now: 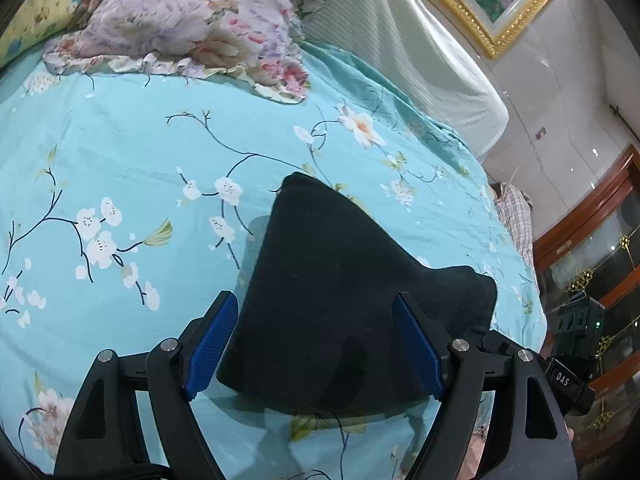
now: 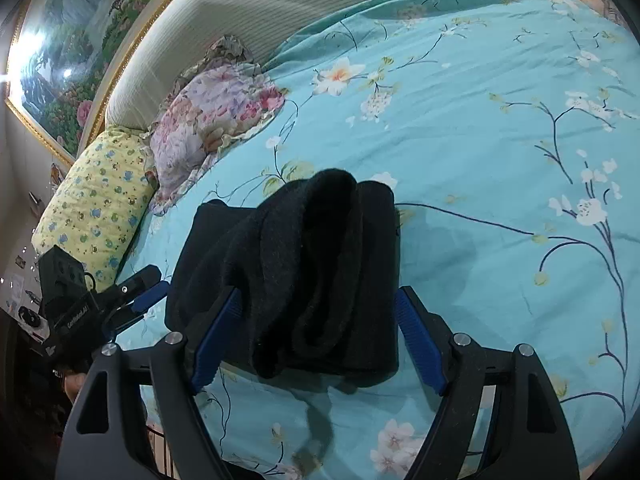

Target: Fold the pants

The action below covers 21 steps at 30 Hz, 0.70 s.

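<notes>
The black pants lie folded into a thick bundle on the turquoise flowered bedsheet. My left gripper is open and hovers low over the near part of the bundle, a blue pad on each side. In the right wrist view the pants show several rolled layers on top. My right gripper is open too; its left pad overlaps the cloth and its right pad stands just clear of the bundle's edge. The left gripper shows at the bundle's left side.
A pink floral pillow and a yellow patterned pillow lie against the padded headboard, under a gold-framed painting. A plaid cloth and a wood-and-glass cabinet are past the bed's edge.
</notes>
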Each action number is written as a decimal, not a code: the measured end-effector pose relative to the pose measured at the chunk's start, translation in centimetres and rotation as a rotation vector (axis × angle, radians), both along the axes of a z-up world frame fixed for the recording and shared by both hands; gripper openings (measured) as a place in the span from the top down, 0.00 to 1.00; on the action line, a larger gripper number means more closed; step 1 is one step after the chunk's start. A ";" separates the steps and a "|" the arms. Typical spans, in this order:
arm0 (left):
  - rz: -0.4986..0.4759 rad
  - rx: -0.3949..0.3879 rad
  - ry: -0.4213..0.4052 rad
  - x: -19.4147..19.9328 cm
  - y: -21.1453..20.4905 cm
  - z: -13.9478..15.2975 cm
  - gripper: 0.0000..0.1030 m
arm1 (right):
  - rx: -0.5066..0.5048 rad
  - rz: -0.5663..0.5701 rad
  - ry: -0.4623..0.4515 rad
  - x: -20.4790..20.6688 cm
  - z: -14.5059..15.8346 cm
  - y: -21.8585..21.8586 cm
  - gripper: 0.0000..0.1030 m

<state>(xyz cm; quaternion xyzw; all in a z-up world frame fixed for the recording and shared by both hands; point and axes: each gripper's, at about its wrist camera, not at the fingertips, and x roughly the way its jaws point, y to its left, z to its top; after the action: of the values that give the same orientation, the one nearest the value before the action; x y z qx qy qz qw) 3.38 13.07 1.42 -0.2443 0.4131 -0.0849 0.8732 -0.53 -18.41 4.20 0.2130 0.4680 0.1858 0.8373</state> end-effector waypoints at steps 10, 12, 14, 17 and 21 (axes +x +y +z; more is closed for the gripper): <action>-0.021 0.004 0.042 2.0 -0.2 -1.3 0.21 | 0.007 0.003 0.039 0.9 -1.5 -0.2 0.23; -0.027 -0.002 0.057 2.6 -0.3 -1.7 0.21 | 0.015 0.005 0.047 1.1 -1.7 -0.3 0.23; -0.033 -0.009 0.073 3.2 -0.4 -2.1 0.21 | 0.018 0.005 0.052 1.2 -1.8 -0.3 0.23; -0.037 -0.015 0.092 3.9 -0.6 -2.7 0.21 | 0.024 0.007 0.057 1.4 -2.1 -0.3 0.23; -0.042 -0.031 0.112 4.6 -0.8 -3.5 0.21 | 0.031 0.010 0.058 1.4 -2.3 -0.3 0.23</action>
<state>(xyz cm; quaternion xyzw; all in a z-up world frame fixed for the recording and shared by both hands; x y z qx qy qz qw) 8.02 12.24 -2.04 -0.2535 0.4649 -0.0958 0.8428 0.88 -18.69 1.92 0.2291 0.4903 0.1910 0.8189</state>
